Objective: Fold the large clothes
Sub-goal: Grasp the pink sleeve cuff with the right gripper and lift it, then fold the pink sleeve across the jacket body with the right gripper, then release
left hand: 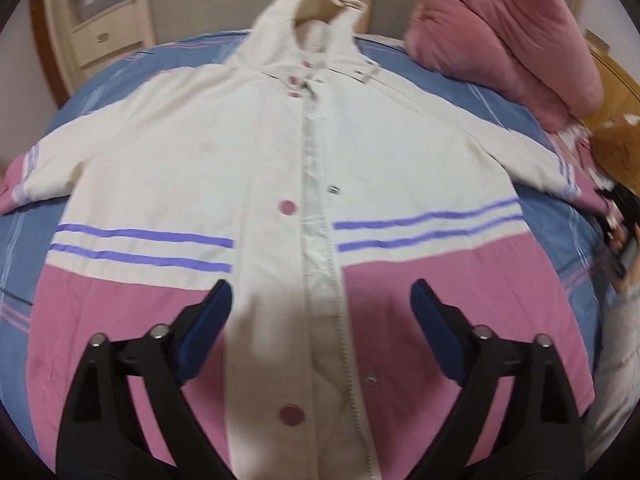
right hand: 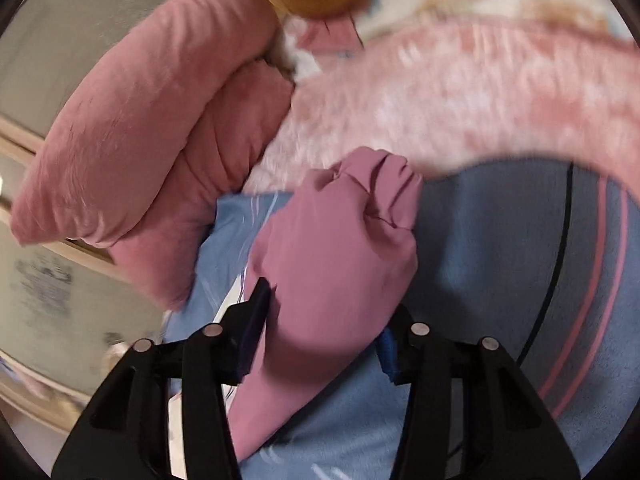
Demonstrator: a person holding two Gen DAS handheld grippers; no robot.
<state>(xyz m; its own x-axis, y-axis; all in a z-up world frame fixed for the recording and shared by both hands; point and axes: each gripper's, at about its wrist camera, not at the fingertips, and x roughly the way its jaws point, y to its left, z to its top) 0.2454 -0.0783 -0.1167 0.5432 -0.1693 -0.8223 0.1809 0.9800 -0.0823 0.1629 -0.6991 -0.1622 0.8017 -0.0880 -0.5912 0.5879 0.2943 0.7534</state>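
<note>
No readable writing shows. The hooded coat lies flat on the bed. The left gripper tilts down over its hem, fingers wide. The right gripper straddles the pink cuff, fingers half-spread.

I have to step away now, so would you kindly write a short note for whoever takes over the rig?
Left gripper: open, empty, hovering over the jacket's lower front.
Right gripper: its fingers flank the pink sleeve cuff; whether the grip is firm is unclear.
Jacket lies face up, spread flat on the blue bedsheet, hood away from the left camera, both sleeves out. A pink quilt sits beside the hood.
Done: laid out. Left: all folds, probably starting with this sleeve.
</note>
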